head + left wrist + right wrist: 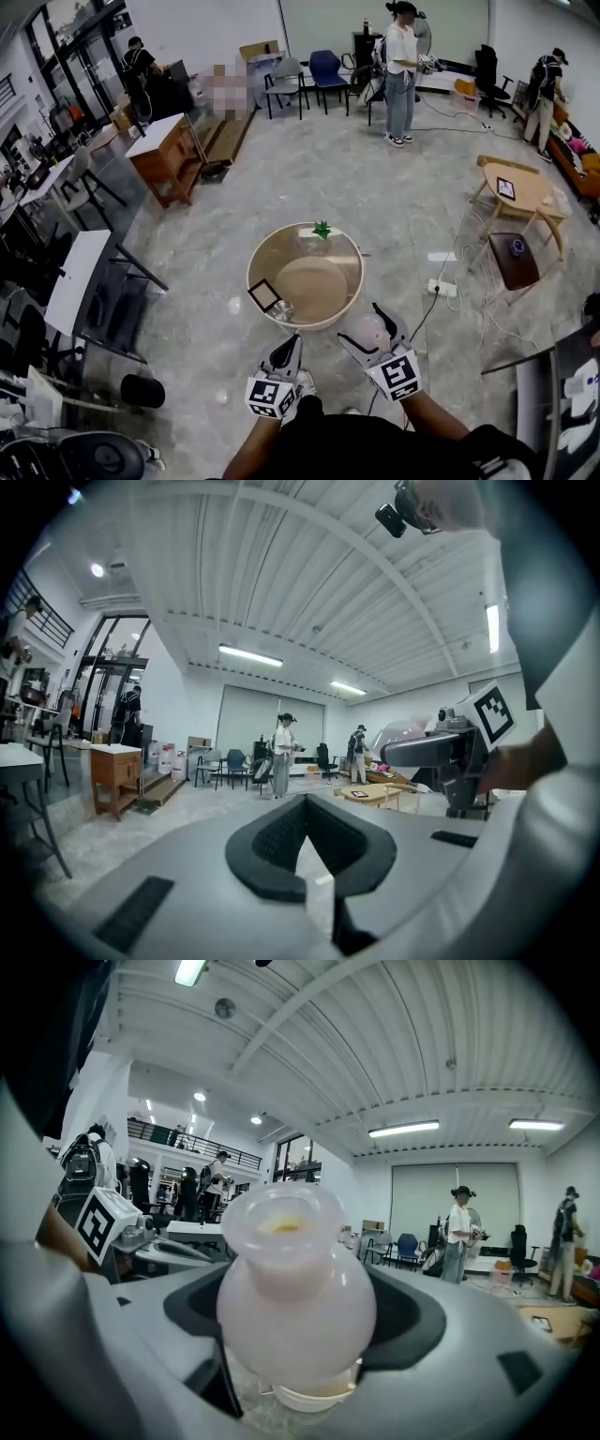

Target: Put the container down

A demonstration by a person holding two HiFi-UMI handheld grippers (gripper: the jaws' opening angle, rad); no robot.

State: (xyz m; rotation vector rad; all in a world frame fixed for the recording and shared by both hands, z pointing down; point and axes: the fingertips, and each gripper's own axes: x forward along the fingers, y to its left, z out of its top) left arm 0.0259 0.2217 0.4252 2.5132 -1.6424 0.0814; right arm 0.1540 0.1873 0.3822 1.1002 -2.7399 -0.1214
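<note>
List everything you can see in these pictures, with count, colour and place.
container: one, translucent pinkish white, between the right tool's jaws
round table: one, light wood, floor ahead of the tools
star-shaped thing: one, green, table's far edge
small frame: one, black, table's near left edge
cabinet: one, brown, white top, far left
low table: one, light wood, right
power strip: one, white, floor right of round table
people: at least three, standing at the back
left tool: one, grey, jaws together, empty
right tool: one, grey, shut on the container
</note>
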